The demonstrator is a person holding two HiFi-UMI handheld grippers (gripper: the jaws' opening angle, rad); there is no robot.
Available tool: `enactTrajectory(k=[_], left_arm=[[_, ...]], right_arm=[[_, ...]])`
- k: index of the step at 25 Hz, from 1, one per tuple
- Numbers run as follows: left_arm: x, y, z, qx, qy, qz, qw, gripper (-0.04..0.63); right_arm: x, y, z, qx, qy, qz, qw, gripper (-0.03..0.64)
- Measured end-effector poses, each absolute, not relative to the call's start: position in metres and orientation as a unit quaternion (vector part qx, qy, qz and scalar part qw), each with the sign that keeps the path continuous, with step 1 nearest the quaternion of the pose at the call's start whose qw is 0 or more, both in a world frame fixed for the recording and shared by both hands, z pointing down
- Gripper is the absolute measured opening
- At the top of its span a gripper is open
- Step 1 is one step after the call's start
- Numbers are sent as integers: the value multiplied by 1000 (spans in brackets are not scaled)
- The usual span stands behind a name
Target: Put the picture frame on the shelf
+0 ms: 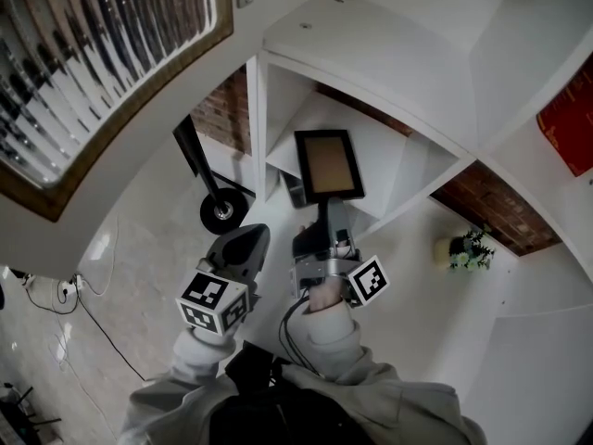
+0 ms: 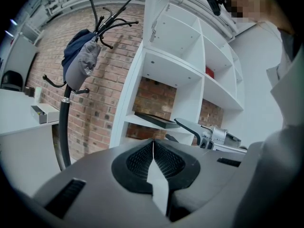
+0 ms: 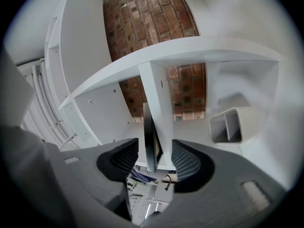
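The picture frame [image 1: 329, 165], black-rimmed with a brown centre, rests on a board of the white shelf unit [image 1: 408, 170]. My right gripper [image 1: 331, 219] reaches to its near edge. In the right gripper view the frame [image 3: 148, 127] stands edge-on between the jaws of the right gripper [image 3: 154, 151], with a gap on each side; the pads do not press on it. From the left gripper view the frame [image 2: 154, 120] lies on the board with the right gripper [image 2: 192, 127] at its edge. My left gripper [image 1: 245, 247] hangs back to the left, shut and empty [image 2: 153, 148].
A black coat stand carrying a blue-grey garment [image 2: 78, 63] is left of the shelf unit, its base [image 1: 222, 213] on the floor. A white file holder [image 3: 227, 126] sits in a neighbouring compartment. A small potted plant [image 1: 471, 250] and a red object [image 1: 567, 123] are at the right.
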State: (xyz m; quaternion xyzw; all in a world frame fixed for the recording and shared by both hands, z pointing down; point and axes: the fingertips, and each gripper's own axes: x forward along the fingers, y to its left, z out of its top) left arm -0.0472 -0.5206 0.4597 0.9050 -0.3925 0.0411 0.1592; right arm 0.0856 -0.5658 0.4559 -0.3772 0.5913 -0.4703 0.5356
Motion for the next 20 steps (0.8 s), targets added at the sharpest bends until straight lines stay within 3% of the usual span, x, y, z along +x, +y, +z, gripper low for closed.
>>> enactTrajectory(k=[15,20], left_arm=[[-43,-459,449,897,-408,29,167,5],[-40,-427,449,891,-419,24,172,5]], right_arm=[[35,-478,432,-321,680,-488,443,204],[22,-435,424,-326,725,-469,386,3]])
